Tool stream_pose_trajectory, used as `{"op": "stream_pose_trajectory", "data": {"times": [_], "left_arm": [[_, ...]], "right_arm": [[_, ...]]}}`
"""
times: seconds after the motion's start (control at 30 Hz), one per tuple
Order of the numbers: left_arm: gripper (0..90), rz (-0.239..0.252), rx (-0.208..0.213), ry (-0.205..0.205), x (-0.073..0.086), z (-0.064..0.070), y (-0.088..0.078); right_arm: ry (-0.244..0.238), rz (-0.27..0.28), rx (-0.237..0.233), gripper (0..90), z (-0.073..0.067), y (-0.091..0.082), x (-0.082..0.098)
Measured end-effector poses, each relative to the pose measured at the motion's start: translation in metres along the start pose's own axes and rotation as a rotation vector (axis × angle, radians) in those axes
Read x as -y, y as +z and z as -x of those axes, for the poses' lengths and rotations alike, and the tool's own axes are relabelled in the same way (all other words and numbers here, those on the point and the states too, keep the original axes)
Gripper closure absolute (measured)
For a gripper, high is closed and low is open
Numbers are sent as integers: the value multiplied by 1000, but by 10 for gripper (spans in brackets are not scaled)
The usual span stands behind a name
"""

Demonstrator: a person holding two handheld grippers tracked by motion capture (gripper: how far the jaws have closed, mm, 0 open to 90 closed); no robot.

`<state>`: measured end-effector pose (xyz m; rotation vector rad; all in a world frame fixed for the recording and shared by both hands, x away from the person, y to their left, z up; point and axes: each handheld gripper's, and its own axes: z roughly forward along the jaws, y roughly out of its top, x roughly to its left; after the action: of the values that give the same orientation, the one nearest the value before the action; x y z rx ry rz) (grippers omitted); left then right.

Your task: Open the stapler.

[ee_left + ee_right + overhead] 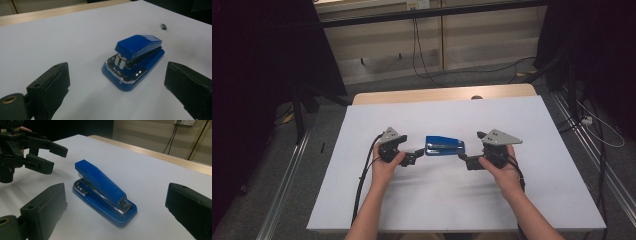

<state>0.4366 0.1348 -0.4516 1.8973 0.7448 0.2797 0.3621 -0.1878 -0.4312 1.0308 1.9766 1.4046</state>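
Blue stapler point(444, 146) lying flat on the white bench point(452, 205), about the middle from left to right and a little nearer the near edge than the far one, long axis running left to right. Closed, top arm down on the base, chrome showing between them. In the left tool view, metal staple mouth turned toward the camera; in the right tool view, the hinged rear end farther off and the mouth end nearer.

Left tool point(418, 156) held in the left hand point(384, 167), just left of the stapler, tips close to its left end but apart from it. Jaws wide, with bare bench and the stapler seen between them in the left tool view. Nothing gripped.

Right tool point(465, 161) held in the right hand point(502, 172), just right of the stapler and slightly nearer, tips beside its right end, not touching. Jaws wide here too, the stapler lying in the gap ahead of them in the right tool view. Left tool also seen at the upper left of that view, spread open.

Small dark grey block point(163, 26) on the bench beyond the stapler in the left tool view, well apart from it.

Wooden strip point(442, 93) along the far edge of the bench; cables on the floor behind.
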Motion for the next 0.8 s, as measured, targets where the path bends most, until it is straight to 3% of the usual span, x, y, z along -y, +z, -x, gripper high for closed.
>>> {"op": "stream_pose_trajectory", "data": {"times": [0.17, 0.23, 0.27, 0.33, 0.53, 0.63, 0.73, 0.8], "left_arm": [[71, 29, 18, -28, 0, -2, 6], [72, 1, 16, -26, -1, -3, 10], [81, -40, 0, 9, -5, -1, 14], [131, -21, 18, 17, -7, 0, 17], [180, -47, 59, 59, -13, 2, 31], [227, -46, 73, 61, -14, 1, 36], [257, -76, 85, 60, -14, 1, 44], [290, -82, 93, 41, -12, -1, 48]], "right_arm": [[4, -2, 4, 27, 0, 1, 1], [3, -2, 3, 27, 0, 2, 1], [4, -4, 6, 27, 0, 2, 2], [7, -7, 6, 27, 0, 3, 1], [-1, -11, 5, 27, -1, 5, -1], [4, -10, 9, 27, -1, 5, -2], [4, -12, 11, 27, 0, 5, -1], [4, -19, 12, 27, 0, 6, 0]]}}
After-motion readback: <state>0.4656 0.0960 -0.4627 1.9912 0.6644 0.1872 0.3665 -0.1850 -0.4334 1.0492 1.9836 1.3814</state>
